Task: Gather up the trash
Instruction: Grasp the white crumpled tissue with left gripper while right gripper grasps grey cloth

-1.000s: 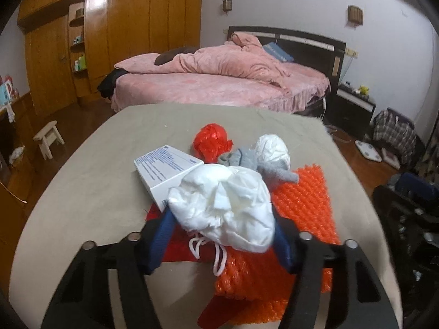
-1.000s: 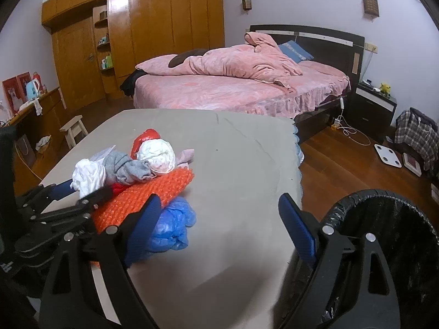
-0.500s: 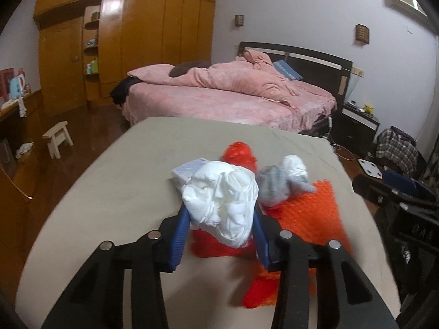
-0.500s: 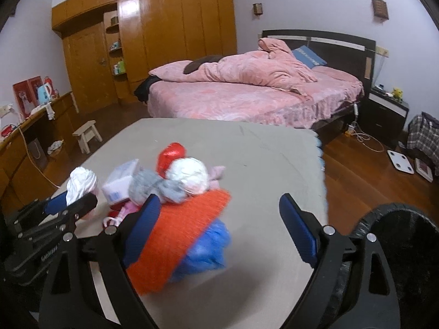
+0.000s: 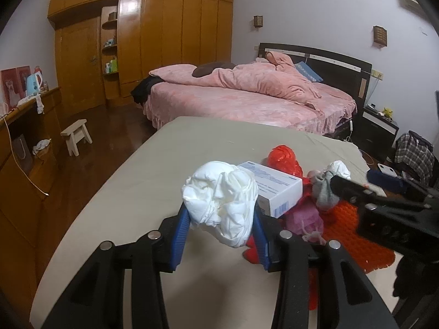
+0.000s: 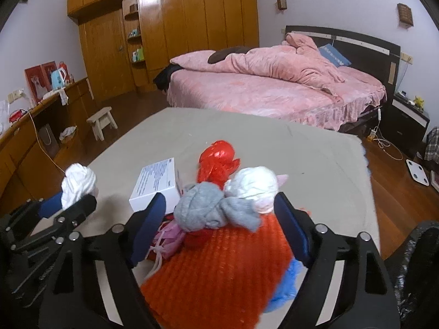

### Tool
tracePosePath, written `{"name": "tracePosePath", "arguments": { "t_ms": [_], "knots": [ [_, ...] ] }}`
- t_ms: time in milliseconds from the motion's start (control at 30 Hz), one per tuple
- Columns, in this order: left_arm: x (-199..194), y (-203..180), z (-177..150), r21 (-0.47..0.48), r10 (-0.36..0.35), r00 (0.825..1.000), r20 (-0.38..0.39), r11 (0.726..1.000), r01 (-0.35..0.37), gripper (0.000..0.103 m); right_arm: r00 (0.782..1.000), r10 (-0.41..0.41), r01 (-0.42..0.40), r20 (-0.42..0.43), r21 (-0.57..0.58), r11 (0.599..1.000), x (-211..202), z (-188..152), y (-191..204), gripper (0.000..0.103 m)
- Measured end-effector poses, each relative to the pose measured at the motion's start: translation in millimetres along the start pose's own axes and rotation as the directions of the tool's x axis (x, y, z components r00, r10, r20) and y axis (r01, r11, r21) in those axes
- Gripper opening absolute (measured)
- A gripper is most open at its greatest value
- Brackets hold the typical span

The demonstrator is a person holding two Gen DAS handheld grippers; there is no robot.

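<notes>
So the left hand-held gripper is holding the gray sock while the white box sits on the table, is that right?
Not quite. The left hand-held gripper is holding a crumpled white wad, as the left wrist view shows. The gray sock lies on the pile; the white box does sit on the table.

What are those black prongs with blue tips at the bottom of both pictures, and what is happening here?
They are two hand-held grabbers, each with a camera looking along its fingers, so one picture comes from each. The left gripper is clamped on a crumpled white wad, lifted off the table. The right gripper is open and has just been closing around a grey sock on the trash pile: a white box, red bag and orange netting. A black bin waits nearby.
</notes>
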State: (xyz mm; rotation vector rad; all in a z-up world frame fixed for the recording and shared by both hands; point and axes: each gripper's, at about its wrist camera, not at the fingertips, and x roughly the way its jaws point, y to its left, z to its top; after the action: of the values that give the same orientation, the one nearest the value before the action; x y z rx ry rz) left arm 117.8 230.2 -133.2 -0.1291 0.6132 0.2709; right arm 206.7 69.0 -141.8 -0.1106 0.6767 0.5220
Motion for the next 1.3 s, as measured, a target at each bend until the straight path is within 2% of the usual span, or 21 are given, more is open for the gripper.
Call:
{"name": "tracePosePath", "arguments": {
  "t_ms": [200,267,467,900,1167,1300],
  "knots": [
    [1.1,5.9,-0.6,-0.009,0.002,1.000,0.000,1.000,-0.002,0.042,0.999,-0.005,0.004,-0.046,-0.023,1.000,17.8,-6.6,8.4,0.054],
    [1.2,5.2,-0.1,-0.011,0.003,1.000,-0.001,1.000,-0.003,0.042,0.998,0.009,-0.010,-0.056,-0.018,1.000,19.2,-8.3,8.0,0.038],
    [-2.5,4.2,0.4,-0.002,-0.004,1.000,0.007,1.000,0.004,0.042,0.997,0.052,-0.054,-0.054,-0.027,0.998,10.5,-8.9,6.4,0.021],
    [-27.2,-21.9,5.9,0.021,-0.039,0.999,0.036,0.999,0.038,0.042,0.994,0.111,-0.111,0.016,0.010,0.994,-44.5,-7.2,-13.8,0.020],
    [-41.2,-53.7,6.6,0.042,-0.086,0.995,0.048,0.996,0.084,0.042,0.993,0.102,-0.104,0.053,0.033,0.994,-83.6,-12.1,-33.1,0.020],
    [-49.1,-74.5,6.3,0.058,-0.130,0.990,0.051,0.990,0.127,0.042,0.994,0.070,-0.073,0.080,0.039,0.997,-105.7,-19.3,-49.2,0.015]
  ]
}}
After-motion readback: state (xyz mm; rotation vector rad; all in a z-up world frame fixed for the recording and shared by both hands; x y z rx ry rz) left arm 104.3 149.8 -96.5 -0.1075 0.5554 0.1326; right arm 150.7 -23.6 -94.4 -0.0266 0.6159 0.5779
